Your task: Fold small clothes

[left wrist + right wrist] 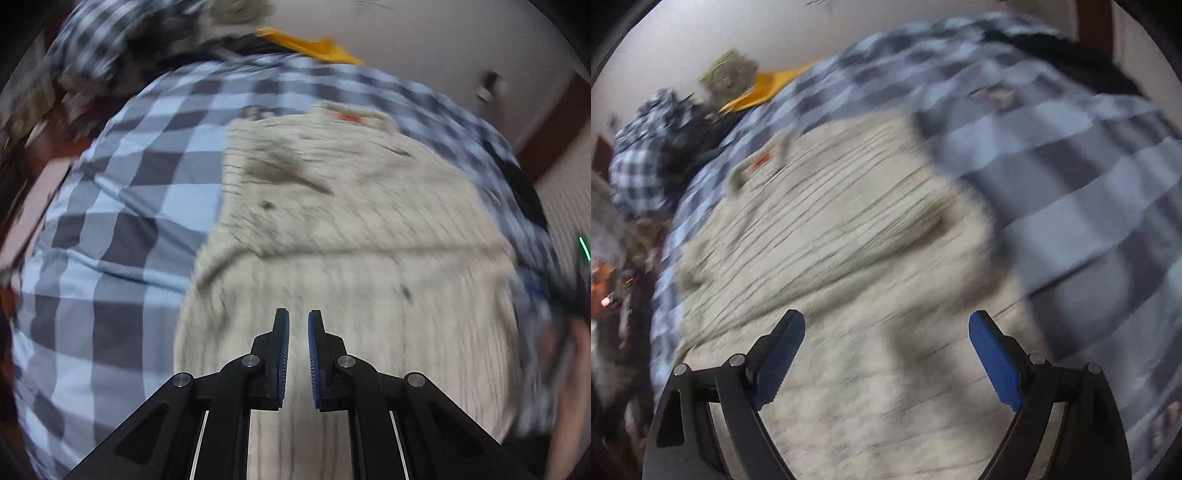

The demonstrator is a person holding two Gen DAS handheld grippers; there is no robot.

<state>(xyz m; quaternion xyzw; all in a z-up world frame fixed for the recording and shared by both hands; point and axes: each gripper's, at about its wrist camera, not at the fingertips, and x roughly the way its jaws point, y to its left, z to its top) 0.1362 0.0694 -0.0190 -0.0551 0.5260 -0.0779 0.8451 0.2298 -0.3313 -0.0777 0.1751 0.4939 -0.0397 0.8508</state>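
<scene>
Hovering both grippers over the cream ribbed sweater [351, 221], which lies spread on the blue checked bedcover [122, 206], collar and orange label [349, 117] toward the far side. Both views are motion-blurred, so fine detail is uncertain. Left gripper [298, 321]: jaws drawn narrow, a slim gap between the blue pads, nothing between them. Right gripper [886, 325]: jaws spread wide, empty, sweater fabric directly below the gap. I judge the wide right claw is set to take a thick knit edge or sleeve, while the left waits narrow. A crease runs across the sweater's middle in the left view; whether it is a completed fold I cannot tell. A pile of other garments [657, 147] and a yellow item [314, 46] sit at the bed's far edge, well apart, likely queued.
</scene>
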